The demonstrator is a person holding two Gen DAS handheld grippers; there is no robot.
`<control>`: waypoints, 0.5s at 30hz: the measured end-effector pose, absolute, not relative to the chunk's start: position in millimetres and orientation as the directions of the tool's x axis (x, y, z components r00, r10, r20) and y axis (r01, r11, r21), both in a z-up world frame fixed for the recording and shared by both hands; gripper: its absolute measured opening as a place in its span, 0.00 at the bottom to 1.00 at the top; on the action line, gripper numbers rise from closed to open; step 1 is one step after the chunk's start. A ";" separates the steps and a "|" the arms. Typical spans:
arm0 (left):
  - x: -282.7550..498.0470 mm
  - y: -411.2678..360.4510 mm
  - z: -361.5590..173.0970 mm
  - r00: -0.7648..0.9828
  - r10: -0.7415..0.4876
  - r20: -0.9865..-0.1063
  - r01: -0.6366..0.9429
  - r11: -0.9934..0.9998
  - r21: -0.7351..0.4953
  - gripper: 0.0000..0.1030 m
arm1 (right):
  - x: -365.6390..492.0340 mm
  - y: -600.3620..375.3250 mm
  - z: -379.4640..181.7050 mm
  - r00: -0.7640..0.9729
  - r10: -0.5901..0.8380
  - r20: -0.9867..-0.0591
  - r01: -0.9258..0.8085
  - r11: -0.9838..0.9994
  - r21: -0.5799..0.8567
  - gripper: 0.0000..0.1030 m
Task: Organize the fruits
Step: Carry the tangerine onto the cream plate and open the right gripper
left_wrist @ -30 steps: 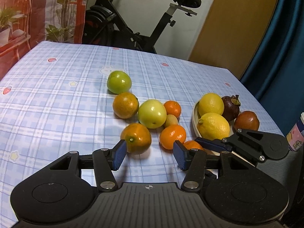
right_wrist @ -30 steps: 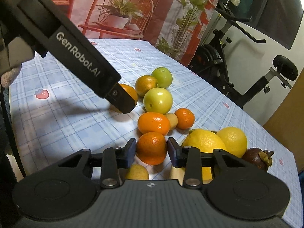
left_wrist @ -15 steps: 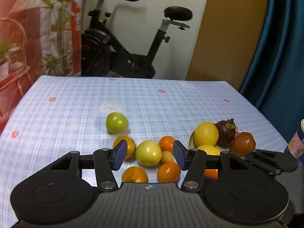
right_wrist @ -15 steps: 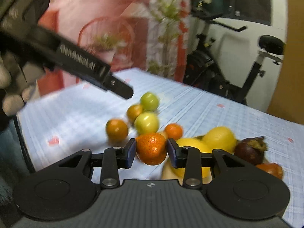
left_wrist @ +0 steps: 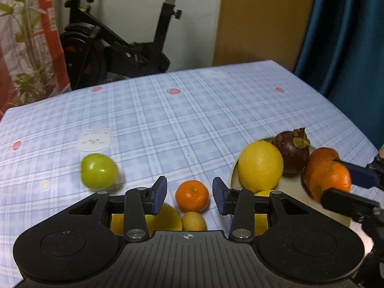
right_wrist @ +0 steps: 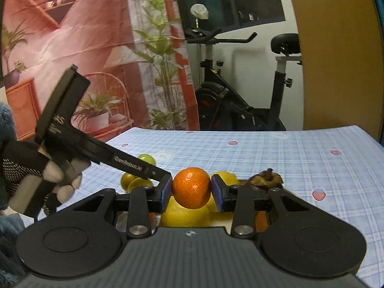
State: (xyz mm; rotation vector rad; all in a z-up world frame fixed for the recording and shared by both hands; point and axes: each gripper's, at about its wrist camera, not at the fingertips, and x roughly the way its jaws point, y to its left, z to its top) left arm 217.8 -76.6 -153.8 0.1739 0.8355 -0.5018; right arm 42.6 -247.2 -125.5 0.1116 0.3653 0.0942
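My right gripper (right_wrist: 191, 193) is shut on a small tangerine (right_wrist: 191, 187) and holds it in the air above the cream plate (left_wrist: 291, 184). The plate carries a lemon (left_wrist: 260, 166), a mangosteen (left_wrist: 291, 152) and a red-orange fruit (left_wrist: 320, 154). In the left wrist view the held tangerine (left_wrist: 330, 180) hangs at the plate's right side. My left gripper (left_wrist: 189, 195) hovers low over the loose fruit with its jaws closing. A second tangerine (left_wrist: 192, 195) shows between the pads, which do not touch it. A green fruit (left_wrist: 98, 171) lies to the left.
A small yellow-brown fruit (left_wrist: 193, 220) and a yellow-green one (left_wrist: 168, 218) lie half hidden under my left gripper. The blue plaid tablecloth (left_wrist: 192, 120) stretches bare beyond them. An exercise bike (left_wrist: 115, 48) stands past the far edge and a blue curtain (left_wrist: 348, 36) hangs on the right.
My right gripper rose with its tangerine from the table to above the plate. My left gripper moved toward the plate over the fruit pile and its jaws narrowed.
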 end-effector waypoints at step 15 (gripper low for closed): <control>229.6 -88.7 -172.8 0.529 -0.327 -0.783 0.514 0.857 -0.010 0.37 | 47.1 -258.9 -138.9 0.912 0.076 -0.404 -0.024 0.991 0.133 0.37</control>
